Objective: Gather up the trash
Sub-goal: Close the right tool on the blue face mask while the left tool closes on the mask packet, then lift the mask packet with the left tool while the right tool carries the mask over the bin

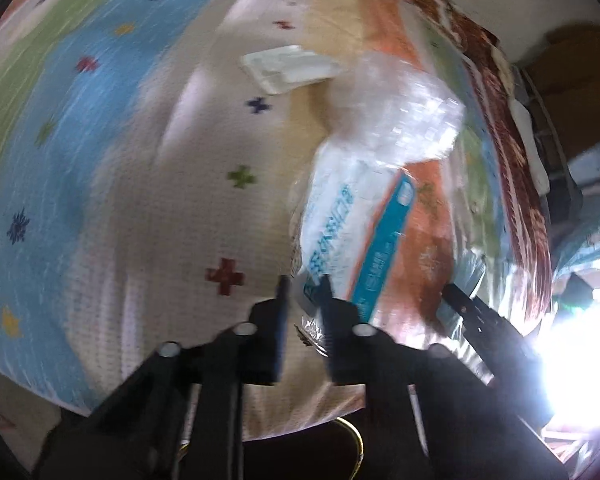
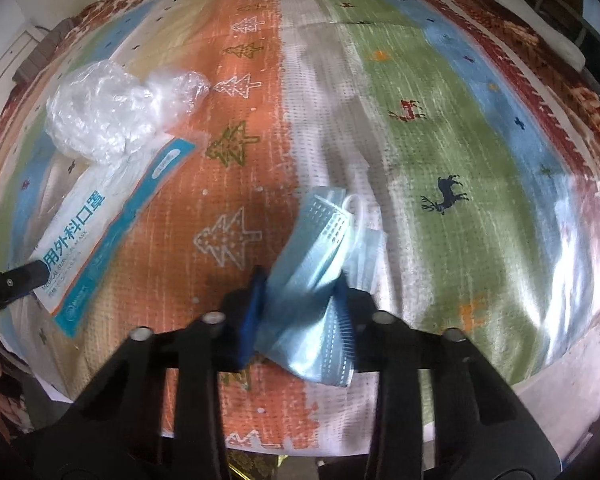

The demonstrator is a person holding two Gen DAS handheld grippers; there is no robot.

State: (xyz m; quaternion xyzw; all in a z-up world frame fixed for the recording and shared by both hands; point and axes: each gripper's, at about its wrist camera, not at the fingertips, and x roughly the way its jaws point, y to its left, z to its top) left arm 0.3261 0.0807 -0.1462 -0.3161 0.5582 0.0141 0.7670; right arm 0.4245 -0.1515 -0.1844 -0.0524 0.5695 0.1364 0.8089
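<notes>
My left gripper (image 1: 305, 280) is shut on the near corner of a white and blue mask packet (image 1: 352, 232), which lies on a striped cloth; the packet also shows in the right wrist view (image 2: 100, 220). A crumpled clear plastic wrap (image 1: 404, 116) rests on the packet's far end, and shows in the right wrist view too (image 2: 112, 116). My right gripper (image 2: 300, 280) is shut on a crumpled blue face mask (image 2: 320, 256), held just above the cloth. A flat white wrapper (image 1: 288, 66) lies further off.
The colourful patterned cloth (image 2: 440, 120) covers the whole surface, with a brown border (image 1: 512, 168) at its edge. My right gripper's finger shows at the right of the left wrist view (image 1: 472, 308). Strong glare lies at the lower right there.
</notes>
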